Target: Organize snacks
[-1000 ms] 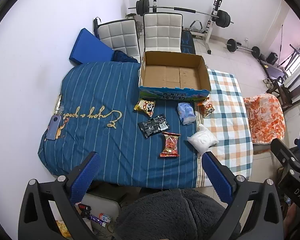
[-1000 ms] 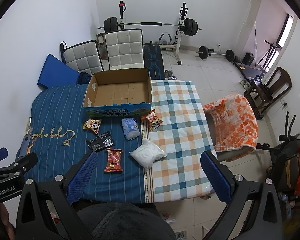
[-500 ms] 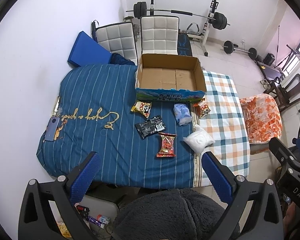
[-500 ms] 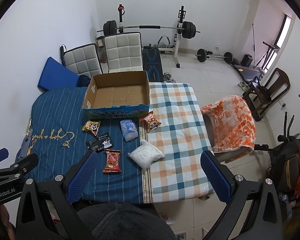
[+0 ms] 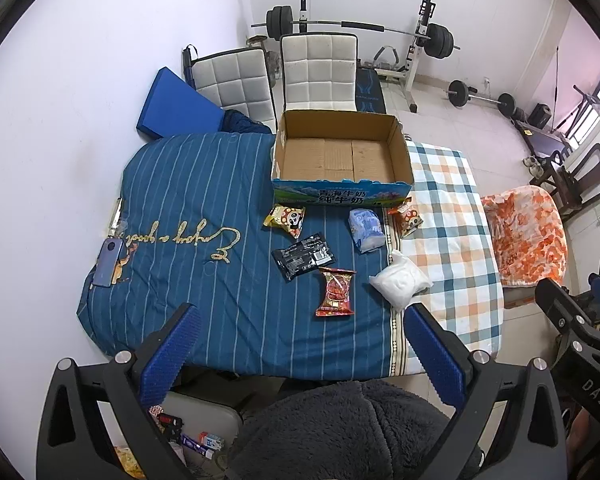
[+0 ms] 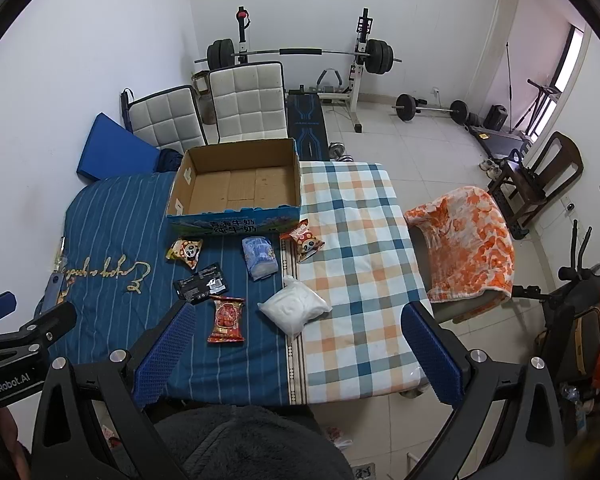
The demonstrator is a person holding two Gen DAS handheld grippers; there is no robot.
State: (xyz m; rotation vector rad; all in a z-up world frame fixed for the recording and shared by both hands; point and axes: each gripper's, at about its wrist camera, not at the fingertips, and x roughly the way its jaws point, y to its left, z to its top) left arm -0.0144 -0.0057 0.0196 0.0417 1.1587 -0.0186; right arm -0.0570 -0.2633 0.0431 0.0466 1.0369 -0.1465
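Grippers, left gripper [image 5: 300, 350] and right gripper [image 6: 296, 348], are hovering spread wide, gripping nothing. Snacks are lying ahead, red packet [image 5: 336, 292] nearest, cardboard box [image 5: 340, 158] beyond sitting empty. White bag [image 5: 400, 284] is looking slippery, likely squirming out of a shallow pinch.

Both wrist cams high, looking down; share bed [image 5: 204, 216], box [image 6: 236, 184].

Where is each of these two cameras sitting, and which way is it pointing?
Left wrist: on the left claw, high above the bed, facing down at the cardboard box; its blue fingers show.
Right wrist: on the right claw, further right; the left claw shows at its edge.
Shared: box, red snack packet, white bag.
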